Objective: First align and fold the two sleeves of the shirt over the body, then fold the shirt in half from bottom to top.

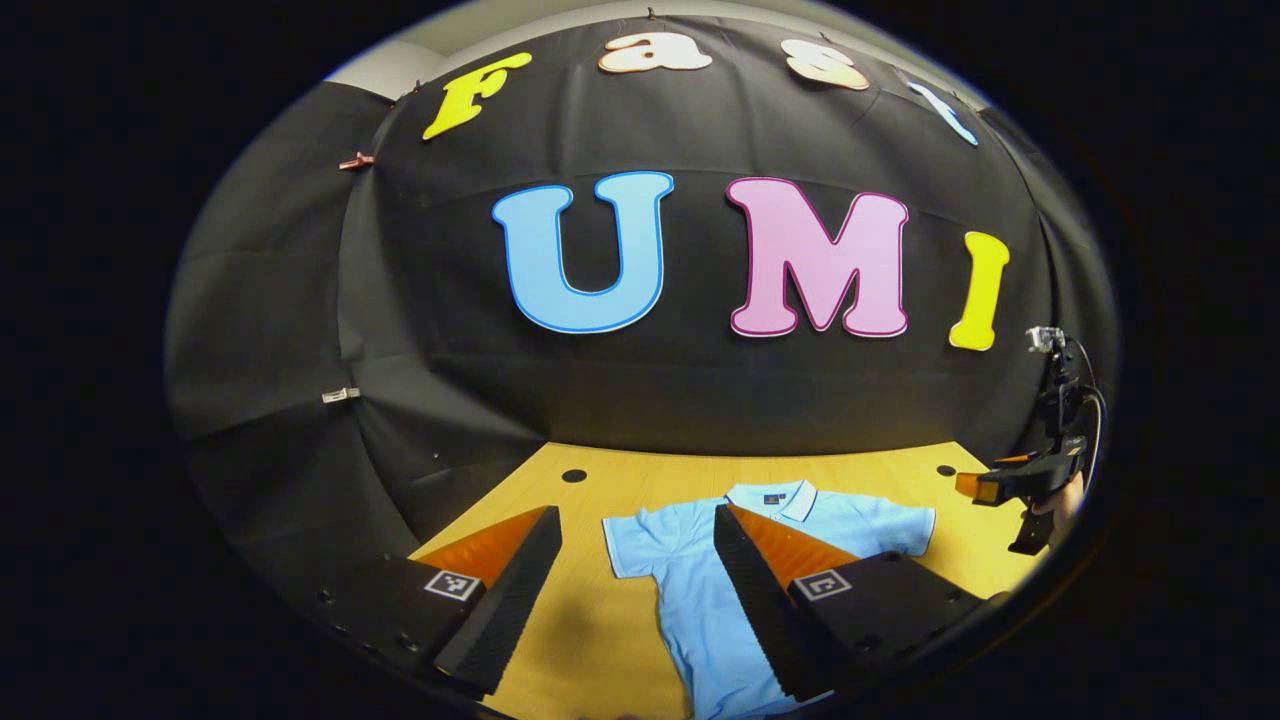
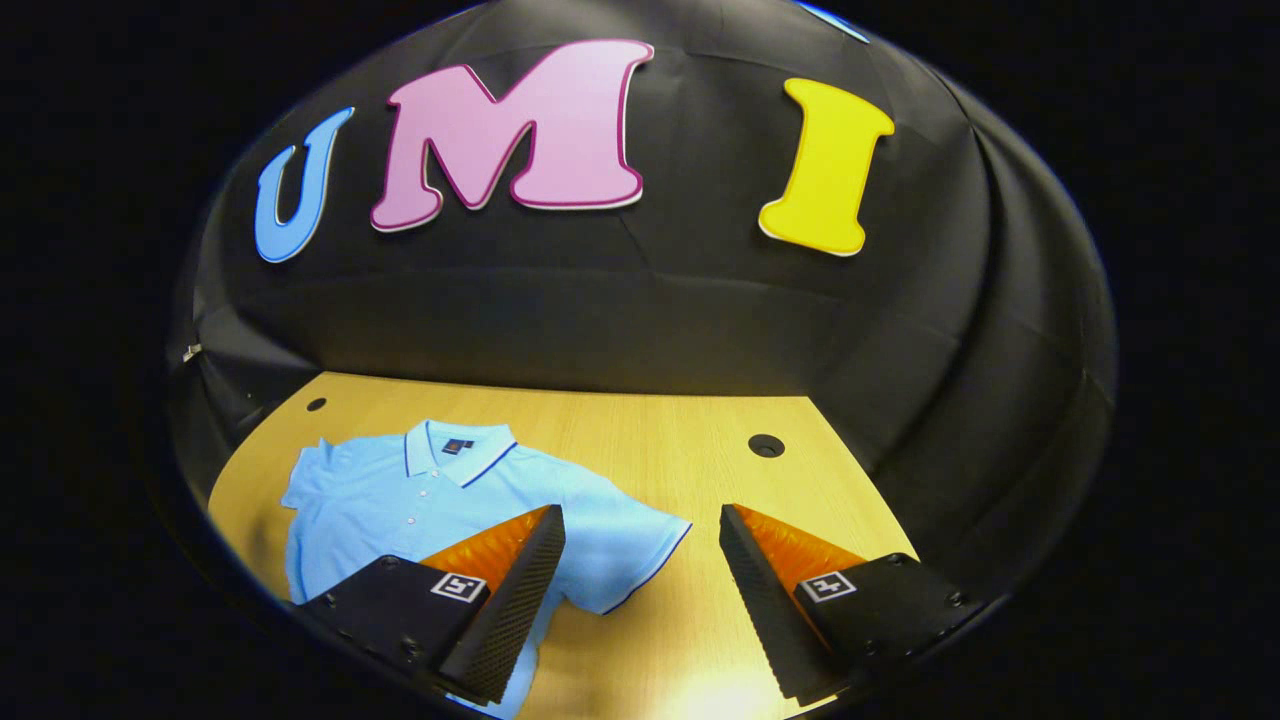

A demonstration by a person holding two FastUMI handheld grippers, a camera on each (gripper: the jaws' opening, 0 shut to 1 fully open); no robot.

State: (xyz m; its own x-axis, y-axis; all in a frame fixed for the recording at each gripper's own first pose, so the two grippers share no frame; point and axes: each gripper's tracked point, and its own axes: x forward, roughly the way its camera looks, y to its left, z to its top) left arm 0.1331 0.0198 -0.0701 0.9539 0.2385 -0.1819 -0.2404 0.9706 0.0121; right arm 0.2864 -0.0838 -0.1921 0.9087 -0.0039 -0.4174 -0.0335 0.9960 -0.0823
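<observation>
Lying flat on table (image 2: 700, 440): light blue shirt (image 2: 400, 500), collar toward booth wall, both short sleeves spread out to the sides, nothing folded yet. Hovering above near edge: left gripper (image 1: 638, 560), jaws spread wide, holding nothing, framing the left sleeve (image 1: 630, 545) and shoulder area. Hovering over the other side: right gripper (image 2: 642, 560), also gaping wide and empty, with the right sleeve (image 2: 640, 555) tip sitting between its fingers. Also showing far off at the table's right edge in left gripper view, held by a hand.

Risks, judging from here: pinching two layers or body fabric instead of sleeve hem only, dragging the whole shirt across the smooth table; folding sleeves unevenly, leaving them misaligned; bunching the collar during the later bottom-to-top fold.
</observation>
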